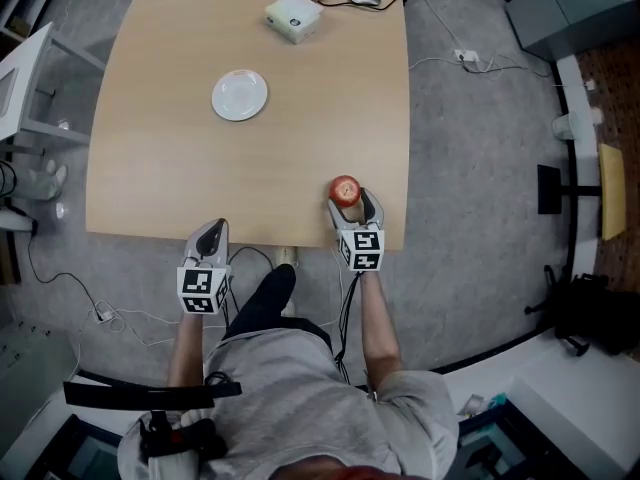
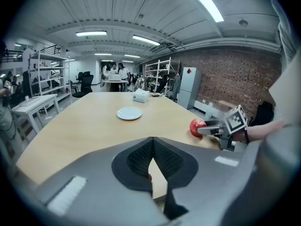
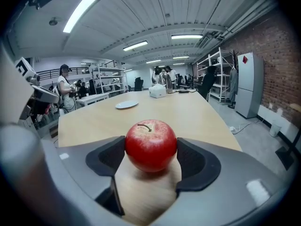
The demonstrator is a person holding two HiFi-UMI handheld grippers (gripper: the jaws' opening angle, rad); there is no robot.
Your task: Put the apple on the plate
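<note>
Between the spread jaws of the right claw (image 1: 352, 208) sits a red apple (image 3: 150, 145), stem up, resting on the light wooden table (image 1: 300, 118) near its front edge. The jaws stand wide apart. The black ribbed pads (image 3: 109, 160) flank the apple closely on either side; whether they touch its skin I cannot tell, and the fruit's shadow lies on the wood under it. The claw points forward and slopes down toward the tabletop, and a bare forearm runs back from its marker cube (image 1: 362, 249).

Ahead of the right claw and off to its left, well apart from the apple, lies a small white plate (image 1: 239, 95) with nothing on it, out toward the middle of the table. Farther beyond the plate, near the far edge, stands a white box (image 1: 293, 15).

To the left of the right claw, the left claw (image 1: 212, 233) hangs at the table's front edge, also sloping down. Its jaws are closed together, pad tips meeting, with nothing between them. From this claw the plate is straight ahead and the apple lies to its right, with the right claw's jaws around it.
</note>
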